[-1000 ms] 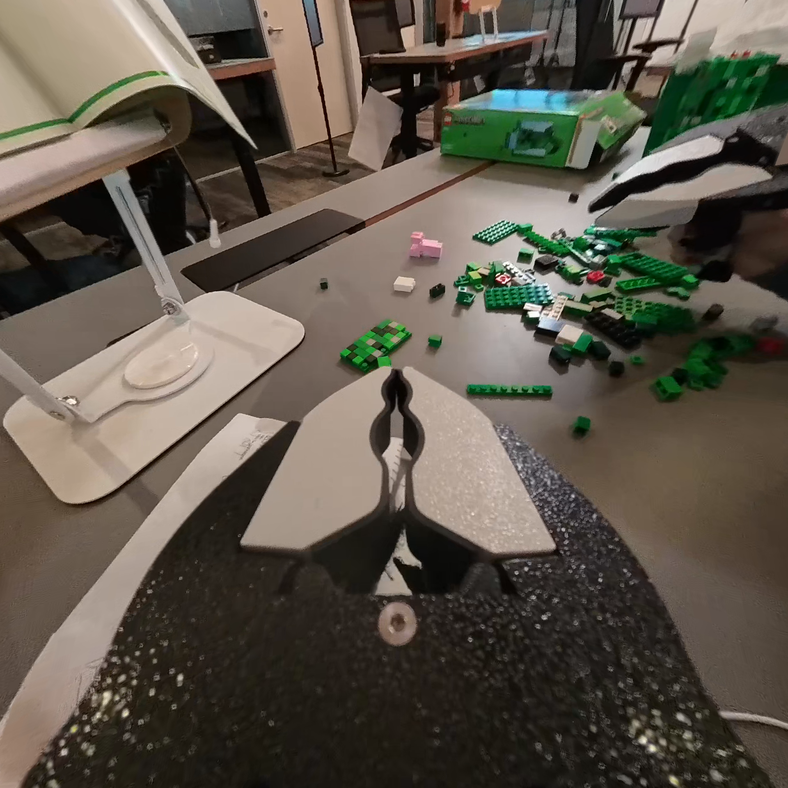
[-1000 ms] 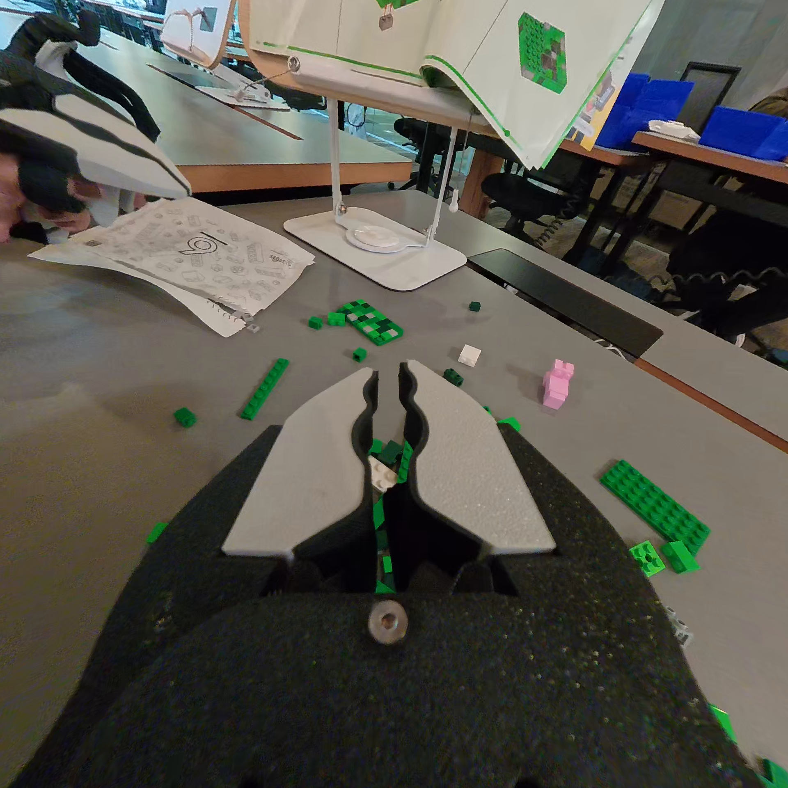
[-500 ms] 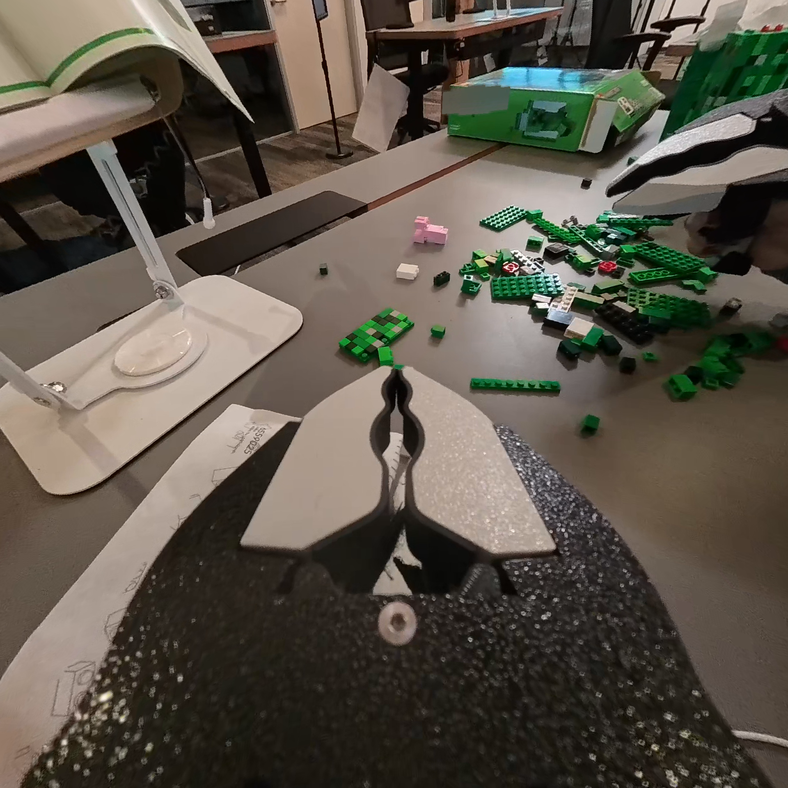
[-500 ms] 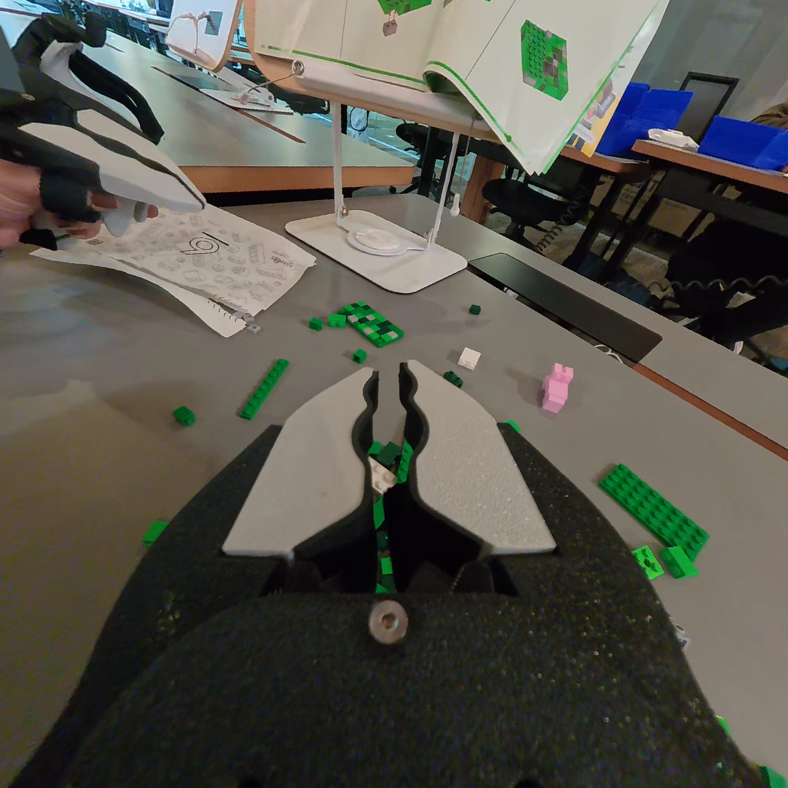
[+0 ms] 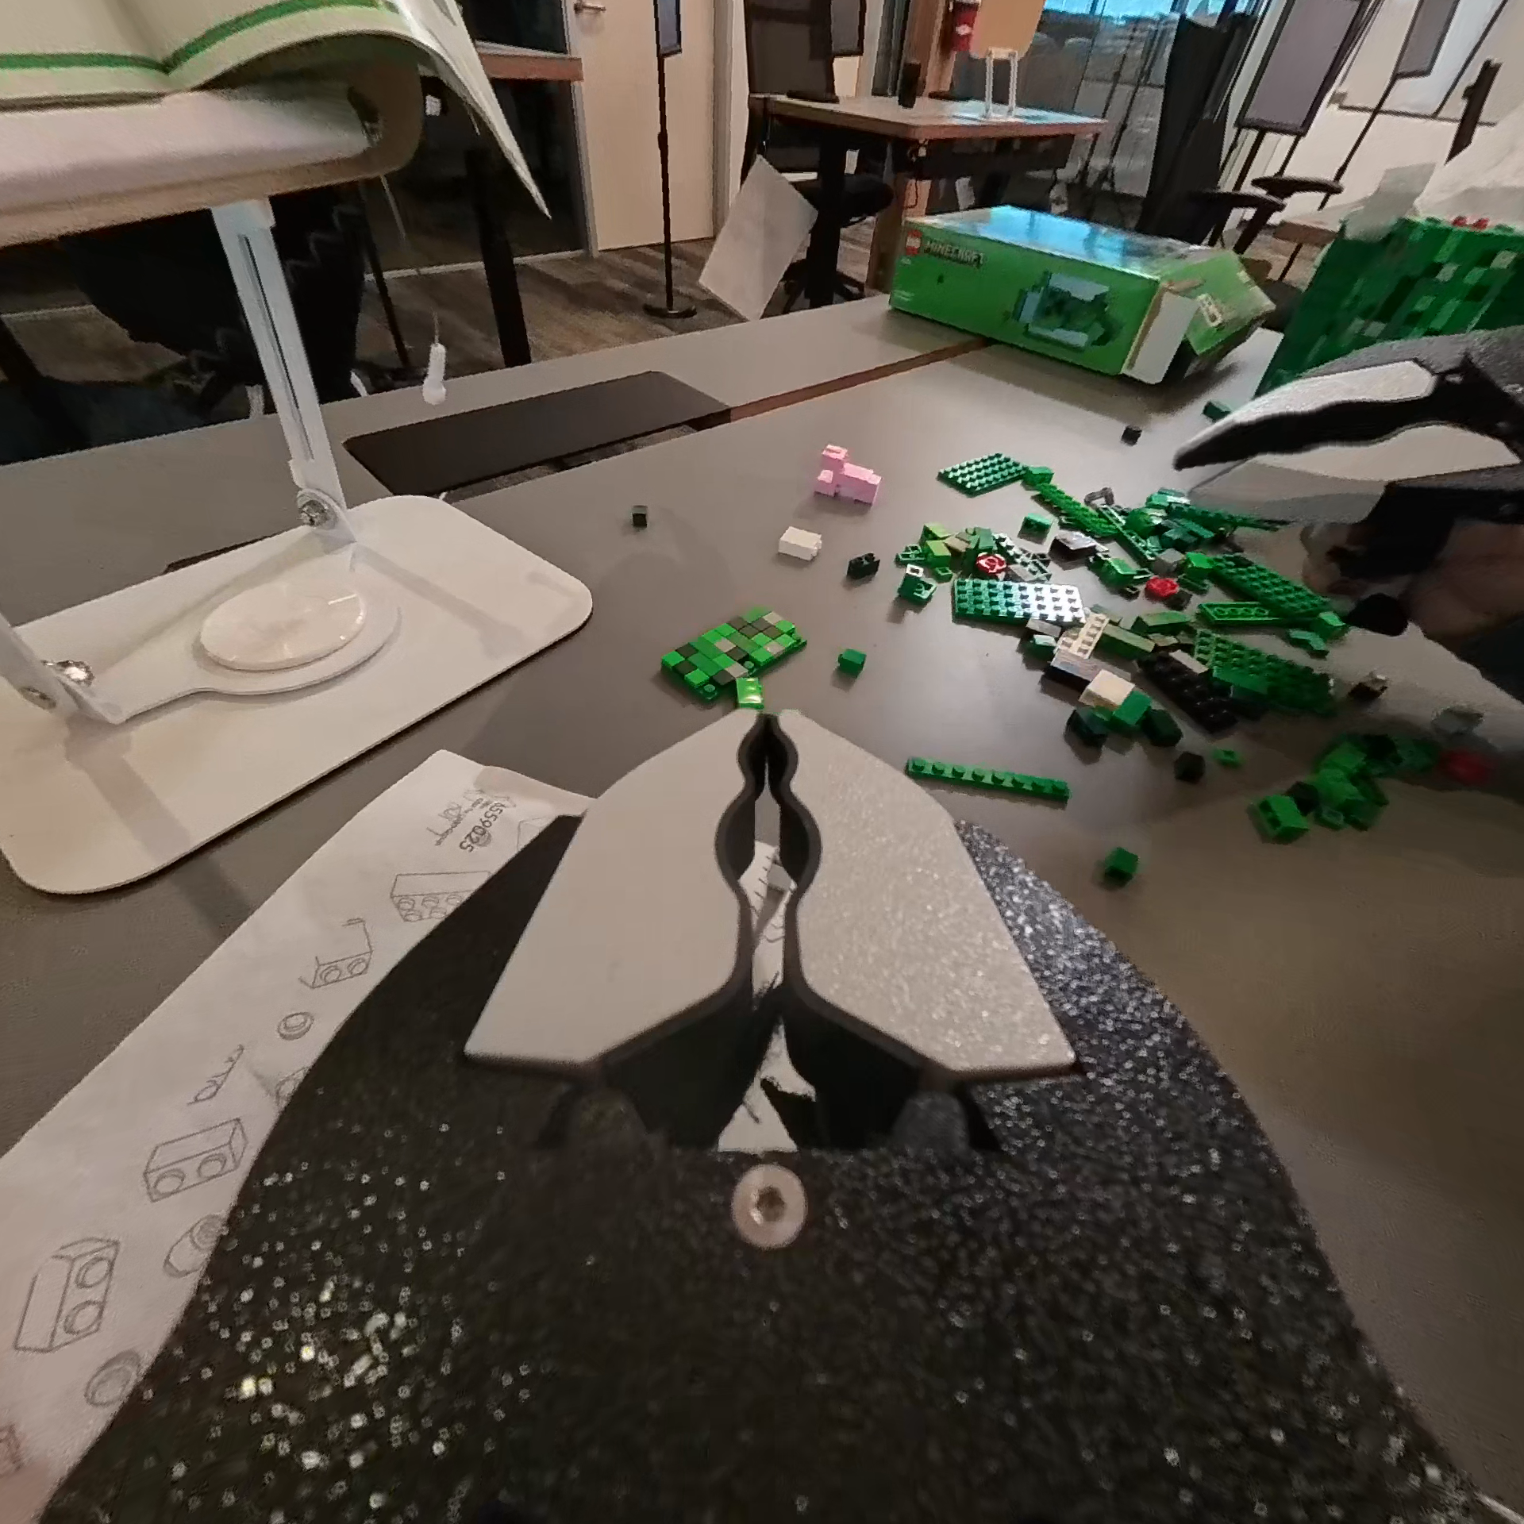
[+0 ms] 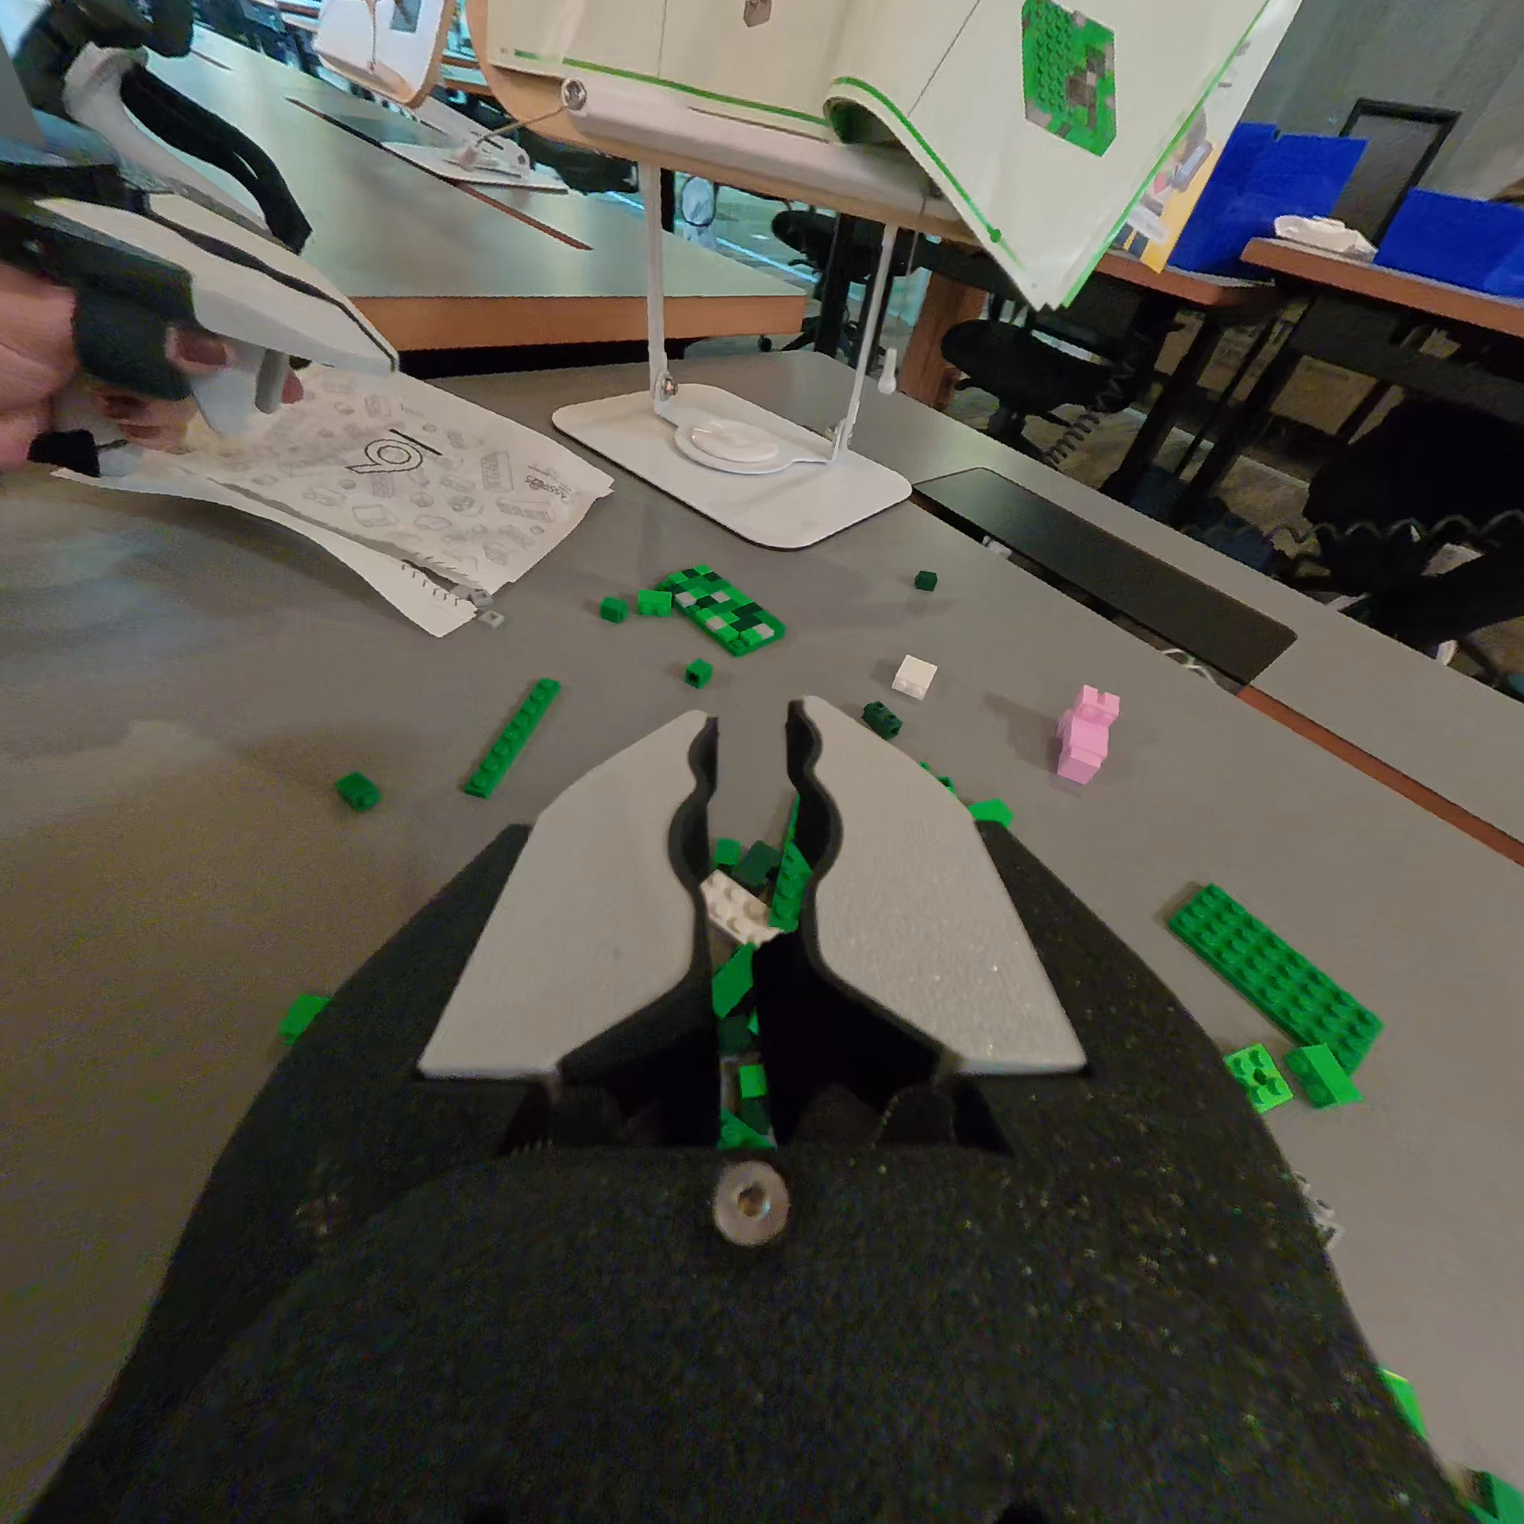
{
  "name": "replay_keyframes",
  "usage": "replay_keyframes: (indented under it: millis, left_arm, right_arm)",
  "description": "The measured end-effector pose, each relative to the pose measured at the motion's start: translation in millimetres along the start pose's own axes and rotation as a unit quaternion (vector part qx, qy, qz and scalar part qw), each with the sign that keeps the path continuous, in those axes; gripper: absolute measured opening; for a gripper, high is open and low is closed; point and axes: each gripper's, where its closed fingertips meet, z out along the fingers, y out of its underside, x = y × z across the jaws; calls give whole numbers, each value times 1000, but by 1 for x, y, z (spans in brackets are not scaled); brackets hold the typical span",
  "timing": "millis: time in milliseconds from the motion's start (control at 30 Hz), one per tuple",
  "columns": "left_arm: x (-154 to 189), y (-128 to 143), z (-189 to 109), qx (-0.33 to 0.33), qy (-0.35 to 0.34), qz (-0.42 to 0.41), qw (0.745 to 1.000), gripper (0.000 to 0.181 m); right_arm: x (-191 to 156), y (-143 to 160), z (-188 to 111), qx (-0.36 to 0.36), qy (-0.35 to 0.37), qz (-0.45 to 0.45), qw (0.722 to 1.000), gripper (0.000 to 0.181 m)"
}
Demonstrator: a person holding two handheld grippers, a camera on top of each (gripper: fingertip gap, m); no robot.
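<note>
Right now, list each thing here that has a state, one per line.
Left tool: shut, empty, above the printed white paper bag.
Right tool: slightly open, empty, over loose green bricks.
Green cardboard box: end flap open.
Instruction booklet: open on the white stand.
Pink brick pig: upright.

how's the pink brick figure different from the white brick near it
The pink brick figure is several pieces built into a small animal shape, standing taller; the white brick is one low, plain block. In the right wrist view the pink one lies right of the open right gripper, the white brick nearer its tips. Both rest loose on the grey table, untouched.
</note>
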Motion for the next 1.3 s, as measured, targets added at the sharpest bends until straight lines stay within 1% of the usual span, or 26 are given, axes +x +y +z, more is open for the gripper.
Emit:
replay_keyframes:
  millis: [133,267,433,633,833,900,1000,1033,1100,1167,1233,1267,1300]
  left_arm:
    - [-5,0,0,2,-21,9,1000,0]
    - [-16,1,-2,4,-53,-1,999,0]
    - [-19,-1,-4,14,-55,-15,998,0]
    - [-18,-1,-4,13,-57,-8,998,0]
    - [-16,6,0,-7,-43,-19,999,0]
    - [-7,12,2,-31,-10,-13,999,0]
    - [9,36,1,-122,49,22,991,0]
    - [9,44,-1,-148,42,48,987,0]
    - [9,59,-3,-189,30,100,976,32]
    - [9,77,-3,-237,30,99,966,35]
    - [0,90,-1,-276,6,82,957,30]
    - [-5,94,0,-286,-8,79,955,27]
    - [-5,94,0,-283,-7,73,956,27]
  right_arm:
    - [7,6,-6,-28,-26,30,999,22]
    - [19,8,-13,-31,-31,61,997,25]
    - [28,15,-17,-51,-17,53,997,26]
    - [26,22,-15,-69,-21,50,996,26]
    - [21,26,-12,-77,-27,40,996,25]
    - [19,27,-11,-81,-28,35,996,25]
    - [18,28,-10,-85,-27,28,996,24]
    - [18,28,-11,-85,-26,26,996,23]
    - [19,27,-11,-83,-25,27,996,23]
    - [20,27,-11,-81,-24,30,996,22]
    - [19,27,-11,-81,-25,32,996,22]
    - [19,27,-11,-81,-26,32,996,22]
    - [19,26,-11,-82,-25,31,996,22]
